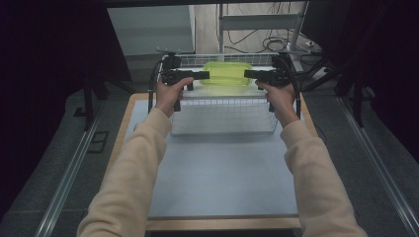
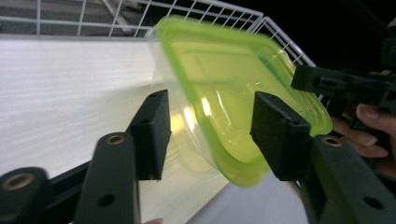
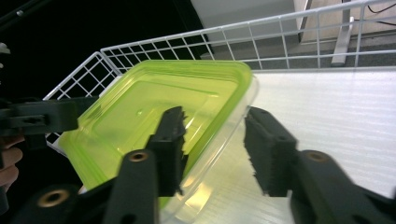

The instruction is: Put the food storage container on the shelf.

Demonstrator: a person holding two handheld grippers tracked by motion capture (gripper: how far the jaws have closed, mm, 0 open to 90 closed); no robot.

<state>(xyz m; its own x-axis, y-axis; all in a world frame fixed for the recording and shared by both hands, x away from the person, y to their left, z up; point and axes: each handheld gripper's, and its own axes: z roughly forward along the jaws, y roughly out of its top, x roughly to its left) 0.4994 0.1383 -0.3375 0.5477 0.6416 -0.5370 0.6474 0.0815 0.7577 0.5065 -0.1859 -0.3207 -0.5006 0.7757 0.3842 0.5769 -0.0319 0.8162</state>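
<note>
1. both sets of fingers stand apart right now: the left gripper [image 2: 208,135] has its two black pads either side of the container's near end, and daylight shows between pad and plastic, so nothing is pinched.
2. over to the right gripper [image 3: 212,149]: same story, jaws spread, one pad over the green lid, the other out past the clear wall, with a gap on that side.
3. the container [image 1: 227,73], clear tub with a lime-green lid [image 3: 154,107], sits inside the white wire basket [image 1: 225,106], toward its far side.
4. from the high view, the two grippers come in from opposite ends, left gripper [image 1: 200,75] at the tub's left end, right gripper [image 1: 253,74] at its right end, pointing at each other across it.
5. in the left gripper view the tub looks tilted and a touch blurred; whether it rests flat on the basket's white floor, i cannot tell.
6. the person's hands [image 1: 169,94] grip the tools above the basket's near rim, cream sleeves [image 1: 131,168] stretching back over the pale blue mat [image 1: 222,173].
7. basket stands at the far end of that mat, on the wooden table [image 1: 127,111].
</note>
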